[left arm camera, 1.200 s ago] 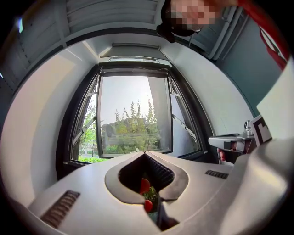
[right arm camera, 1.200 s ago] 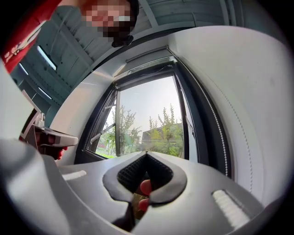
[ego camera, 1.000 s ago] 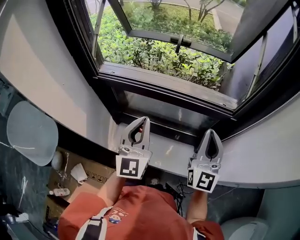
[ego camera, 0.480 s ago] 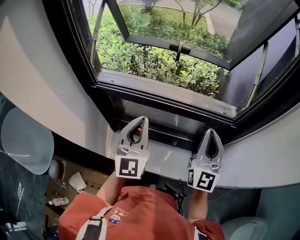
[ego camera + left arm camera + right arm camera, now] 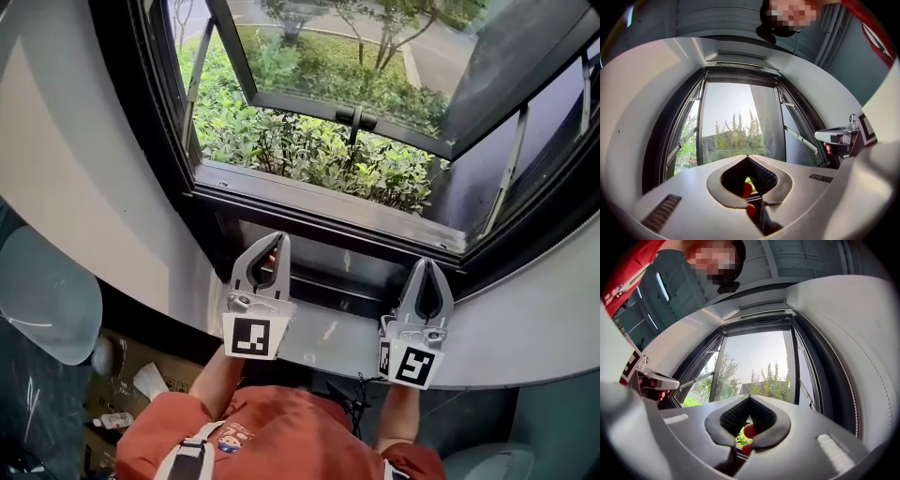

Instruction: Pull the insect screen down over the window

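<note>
The window (image 5: 319, 216) stands open, its glass sash (image 5: 394, 56) swung outward, and no screen covers the opening. In both gripper views a pale rail (image 5: 740, 60) (image 5: 759, 305) runs along the top of the dark frame. My left gripper (image 5: 278, 237) (image 5: 747, 155) is shut and holds nothing; it hangs over the pale sill (image 5: 328, 339) at the opening's lower left. My right gripper (image 5: 428, 263) (image 5: 749, 397), also shut and holding nothing, hangs beside it at the lower right. Both point up into the opening. Each shows in the other's view: the right gripper (image 5: 836, 136) and the left gripper (image 5: 656, 380).
Green hedge (image 5: 309, 155) and trees lie outside. The sash carries a dark handle (image 5: 356, 117). Pale curved walls (image 5: 84, 178) flank the window recess. Below left on the floor are a cardboard box (image 5: 122, 370) with small items and a white rounded object (image 5: 47, 300).
Both grippers have risen a little toward the window, still shut. The head view has tilted up, so more of the outside shows.
</note>
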